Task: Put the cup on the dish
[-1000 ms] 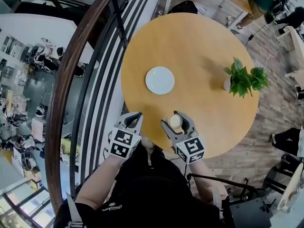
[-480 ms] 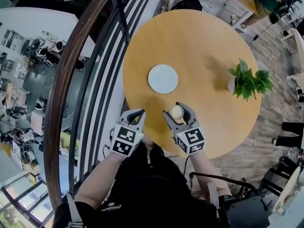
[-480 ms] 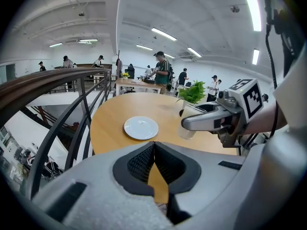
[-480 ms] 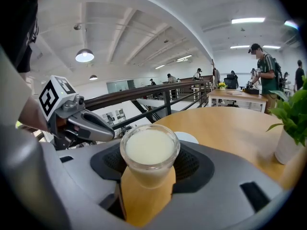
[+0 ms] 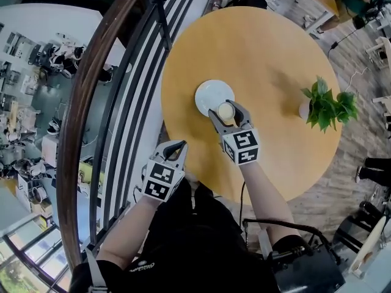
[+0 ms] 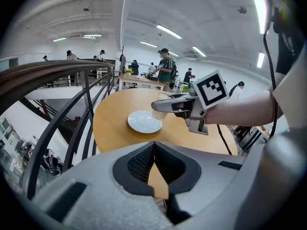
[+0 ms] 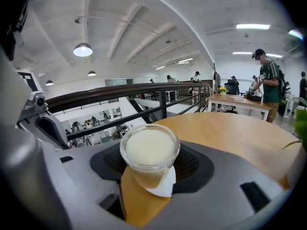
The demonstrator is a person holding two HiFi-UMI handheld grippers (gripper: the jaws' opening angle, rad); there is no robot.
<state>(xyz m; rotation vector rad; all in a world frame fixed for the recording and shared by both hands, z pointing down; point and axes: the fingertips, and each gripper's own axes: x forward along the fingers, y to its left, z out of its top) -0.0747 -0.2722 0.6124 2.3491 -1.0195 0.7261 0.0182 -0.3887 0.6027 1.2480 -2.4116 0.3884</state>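
Note:
A small clear cup (image 5: 226,110) of pale creamy liquid sits between the pads of my right gripper (image 5: 226,107), which is shut on it. The cup hangs over the near right edge of the white dish (image 5: 211,93) on the round wooden table (image 5: 269,54). In the right gripper view the cup (image 7: 149,150) fills the jaws, with a sliver of the dish (image 7: 165,188) under it. My left gripper (image 5: 176,146) stays back at the table's near edge, fingertips together, holding nothing. The left gripper view shows the dish (image 6: 144,122) and the right gripper (image 6: 168,107) above it.
A potted green plant (image 5: 327,105) stands at the table's right side. A dark railing with a wooden handrail (image 5: 116,102) runs close along the table's left, with a drop to a lower floor behind it. People stand at a far table (image 6: 165,71).
My right gripper has carried the cup forward from the table's near edge to the dish's near right rim. The left gripper has stayed where it was.

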